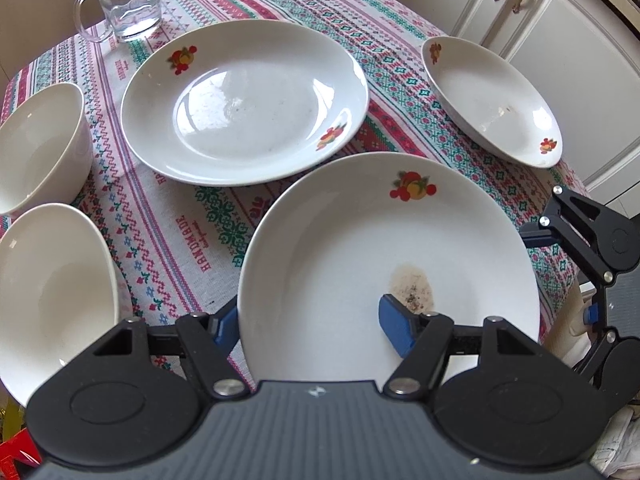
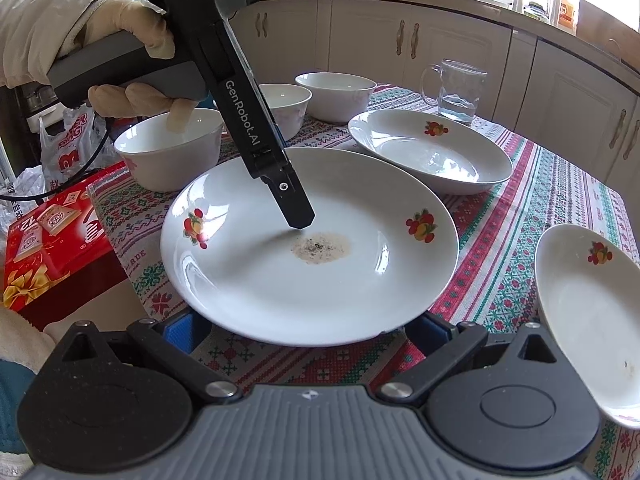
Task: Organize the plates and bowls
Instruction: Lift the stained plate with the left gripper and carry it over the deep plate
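A white fruit-print plate (image 1: 360,248) (image 2: 308,272) with a brown stain in its middle lies nearest me on the patterned tablecloth (image 1: 168,240). My left gripper (image 1: 310,326) straddles its rim and is shut on it, one blue pad on the inside by the stain and the other against the outer edge. In the right wrist view one of its fingers (image 2: 294,204) reaches down into the plate from a gloved hand (image 2: 132,40). My right gripper (image 2: 306,332) stands wide open, its pads half hidden under the plate's near rim, and shows at the plate's right (image 1: 580,248).
A second large plate (image 1: 244,100) (image 2: 432,148) lies behind. A smaller deep plate (image 1: 492,100) (image 2: 592,320) sits near the table's right edge. White bowls (image 1: 40,148) (image 1: 52,292) (image 2: 172,148) stand at the left. A glass mug (image 1: 128,0) (image 2: 456,88) is at the back; a red box (image 2: 52,232) lies off the table.
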`<state>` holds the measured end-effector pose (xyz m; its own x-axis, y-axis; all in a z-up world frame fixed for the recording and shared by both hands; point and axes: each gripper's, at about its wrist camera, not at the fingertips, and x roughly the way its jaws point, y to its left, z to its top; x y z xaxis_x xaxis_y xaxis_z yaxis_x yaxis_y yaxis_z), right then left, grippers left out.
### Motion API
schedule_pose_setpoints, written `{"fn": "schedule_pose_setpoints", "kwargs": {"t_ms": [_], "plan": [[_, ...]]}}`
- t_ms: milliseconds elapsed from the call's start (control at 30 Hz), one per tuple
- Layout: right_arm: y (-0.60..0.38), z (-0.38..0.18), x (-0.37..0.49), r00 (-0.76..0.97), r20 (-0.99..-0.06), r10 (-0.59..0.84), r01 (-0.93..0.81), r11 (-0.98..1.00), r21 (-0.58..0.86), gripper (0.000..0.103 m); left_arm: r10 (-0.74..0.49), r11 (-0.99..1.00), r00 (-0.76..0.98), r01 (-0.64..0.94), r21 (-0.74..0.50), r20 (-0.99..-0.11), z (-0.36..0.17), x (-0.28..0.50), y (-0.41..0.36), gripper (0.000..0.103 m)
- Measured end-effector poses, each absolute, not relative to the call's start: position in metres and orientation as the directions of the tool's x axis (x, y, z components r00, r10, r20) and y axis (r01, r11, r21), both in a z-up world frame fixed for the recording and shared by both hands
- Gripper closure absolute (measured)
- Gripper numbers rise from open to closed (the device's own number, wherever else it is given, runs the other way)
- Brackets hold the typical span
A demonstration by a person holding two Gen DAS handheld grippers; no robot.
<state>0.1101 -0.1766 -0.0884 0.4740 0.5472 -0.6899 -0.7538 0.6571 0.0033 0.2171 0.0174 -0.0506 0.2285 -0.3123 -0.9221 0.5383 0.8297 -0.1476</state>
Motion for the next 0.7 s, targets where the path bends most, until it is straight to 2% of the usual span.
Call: {"fn": "schedule_pose_setpoints", "kwargs": {"t_ms": [700], "plan": [[-0.206, -0.067, 0.114, 0.526, -0.667, 0.527, -0.725, 0.688, -0.029, 0.000, -0.356, 0.799, 0.284, 0.586, -0.133, -0.890, -0.013, 0.220, -0.016, 0.034]]}}
